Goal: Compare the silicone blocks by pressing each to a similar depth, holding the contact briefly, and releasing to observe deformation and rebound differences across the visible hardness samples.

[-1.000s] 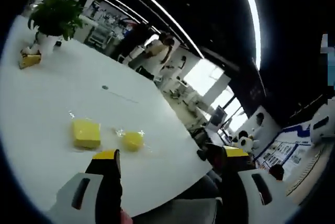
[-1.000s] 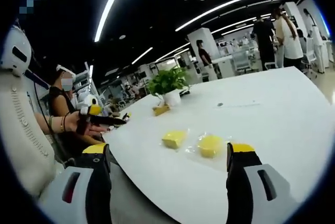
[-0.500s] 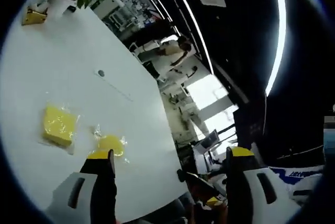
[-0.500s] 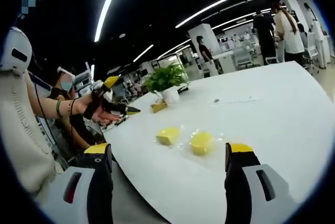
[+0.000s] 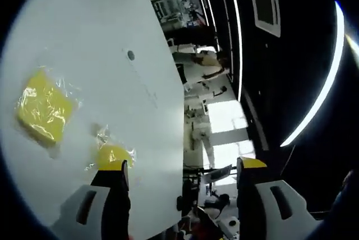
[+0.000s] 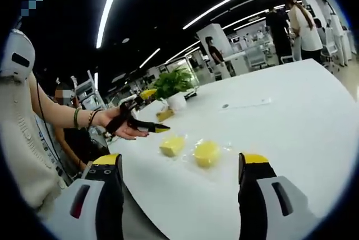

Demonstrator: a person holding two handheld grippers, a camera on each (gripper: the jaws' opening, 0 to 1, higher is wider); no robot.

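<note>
Left gripper view: the left tongs (image 5: 182, 175) stand wide apart and hold nothing; their left jaw tip lies just beside a round yellow silicone block (image 5: 111, 156) in clear wrap, though contact cannot be judged. A square yellow silicone block (image 5: 44, 113), also wrapped, lies near it on the white counter (image 5: 95, 21). Right gripper view: the right tongs (image 6: 181, 172) are likewise spread wide and empty, hovering short of both samples, with the square block (image 6: 171, 146) on the left and the round block (image 6: 206, 153) on the right, close together but apart. The other tongs enter from the left in the person's hand (image 6: 124, 126), their dark jaws reaching toward the square block. A potted plant (image 6: 174, 87) stands farther back on the counter (image 6: 280, 122).
</note>
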